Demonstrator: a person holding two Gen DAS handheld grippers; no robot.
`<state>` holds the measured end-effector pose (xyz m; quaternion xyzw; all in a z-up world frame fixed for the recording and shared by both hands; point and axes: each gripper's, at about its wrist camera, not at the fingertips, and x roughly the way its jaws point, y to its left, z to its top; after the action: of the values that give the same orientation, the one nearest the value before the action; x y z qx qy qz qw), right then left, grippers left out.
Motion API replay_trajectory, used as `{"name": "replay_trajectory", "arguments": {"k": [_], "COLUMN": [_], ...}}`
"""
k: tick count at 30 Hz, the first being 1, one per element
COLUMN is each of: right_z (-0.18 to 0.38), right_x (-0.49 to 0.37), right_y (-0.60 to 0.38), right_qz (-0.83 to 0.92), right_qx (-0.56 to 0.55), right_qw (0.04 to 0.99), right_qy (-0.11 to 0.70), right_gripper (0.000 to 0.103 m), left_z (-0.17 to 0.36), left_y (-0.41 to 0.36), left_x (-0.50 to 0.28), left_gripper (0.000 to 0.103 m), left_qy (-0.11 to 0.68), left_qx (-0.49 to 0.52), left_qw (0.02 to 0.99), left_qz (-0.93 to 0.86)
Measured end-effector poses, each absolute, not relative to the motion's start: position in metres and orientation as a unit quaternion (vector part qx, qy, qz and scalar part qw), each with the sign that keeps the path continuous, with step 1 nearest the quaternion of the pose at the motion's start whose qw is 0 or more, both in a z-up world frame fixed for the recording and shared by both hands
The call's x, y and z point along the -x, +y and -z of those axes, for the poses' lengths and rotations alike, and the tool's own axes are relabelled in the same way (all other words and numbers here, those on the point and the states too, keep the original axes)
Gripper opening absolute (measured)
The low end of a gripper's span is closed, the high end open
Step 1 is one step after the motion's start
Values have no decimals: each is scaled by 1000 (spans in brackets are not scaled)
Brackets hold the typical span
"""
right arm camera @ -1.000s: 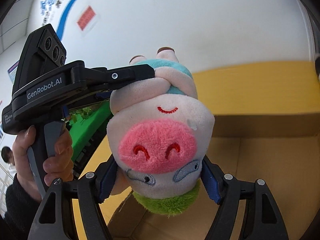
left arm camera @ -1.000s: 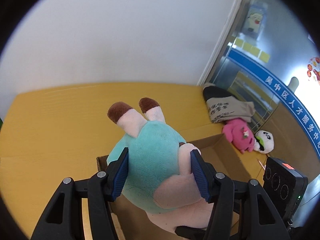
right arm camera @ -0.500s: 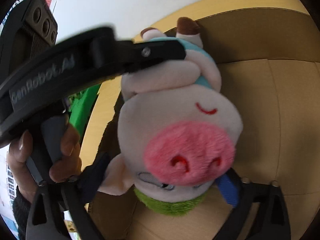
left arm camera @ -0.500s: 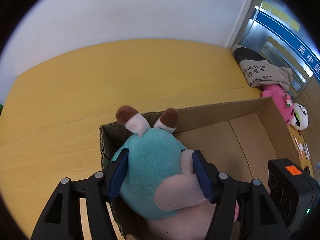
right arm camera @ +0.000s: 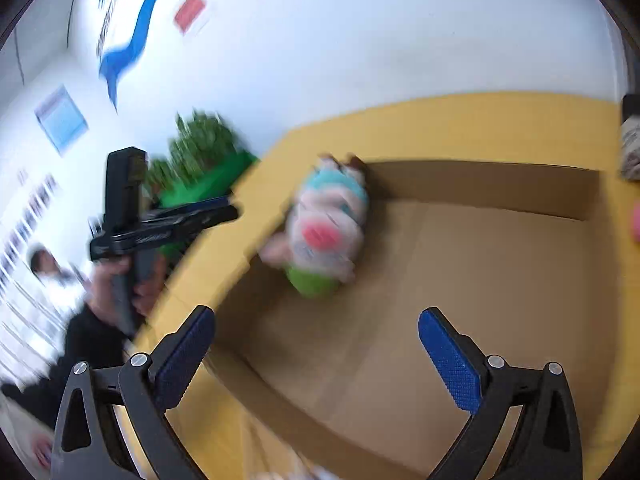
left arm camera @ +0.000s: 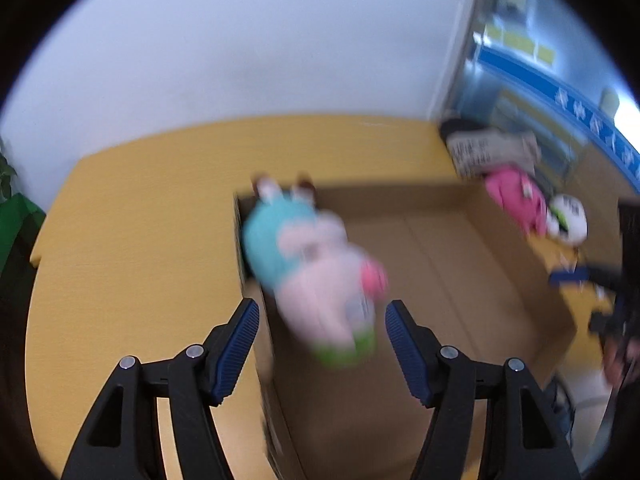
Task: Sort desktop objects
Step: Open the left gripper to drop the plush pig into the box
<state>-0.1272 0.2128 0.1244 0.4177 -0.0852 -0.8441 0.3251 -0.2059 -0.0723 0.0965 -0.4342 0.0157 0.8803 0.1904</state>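
A plush pig [left arm camera: 316,276] with a teal body, pink snout and green hair lies in the far left corner of an open cardboard box [left arm camera: 460,264]; it also shows in the right wrist view [right arm camera: 326,224], where the box [right arm camera: 480,264] fills the middle. My left gripper [left arm camera: 322,334] is open and empty, just behind the pig. My right gripper [right arm camera: 316,350] is open and empty above the box floor, apart from the pig. Both views are blurred by motion.
The box sits on a yellow table [left arm camera: 140,216] against a white wall. A pink plush [left arm camera: 516,200], a panda plush [left arm camera: 568,220] and a folded cloth bag [left arm camera: 488,150] lie right of the box. A green plant stand [right arm camera: 200,176] is left of the table.
Both grippers have opened and let go of the plush pig, which now lies in the box corner. Both grippers have pulled back and up from it.
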Motion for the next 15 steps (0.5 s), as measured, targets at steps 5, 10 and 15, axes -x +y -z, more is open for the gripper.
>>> {"name": "replay_trajectory", "arguments": {"k": [5, 10, 15], "right_z": [-63, -15, -12], "right_x": [72, 79, 77], "right_y": [254, 280, 292], "right_qz": [828, 825, 831], "right_qx": [-498, -528, -518], "right_qw": [255, 199, 202], "right_qy": [-40, -19, 16], "right_gripper": [103, 103, 102], "left_z": [-40, -26, -22], "left_y": [-70, -67, -75], "left_x": [163, 138, 123], "left_gripper": [65, 62, 62], "left_qy": [-15, -19, -61], "left_qx": [499, 518, 525], "left_qw": [185, 175, 167], "left_qz": [-846, -837, -832]}}
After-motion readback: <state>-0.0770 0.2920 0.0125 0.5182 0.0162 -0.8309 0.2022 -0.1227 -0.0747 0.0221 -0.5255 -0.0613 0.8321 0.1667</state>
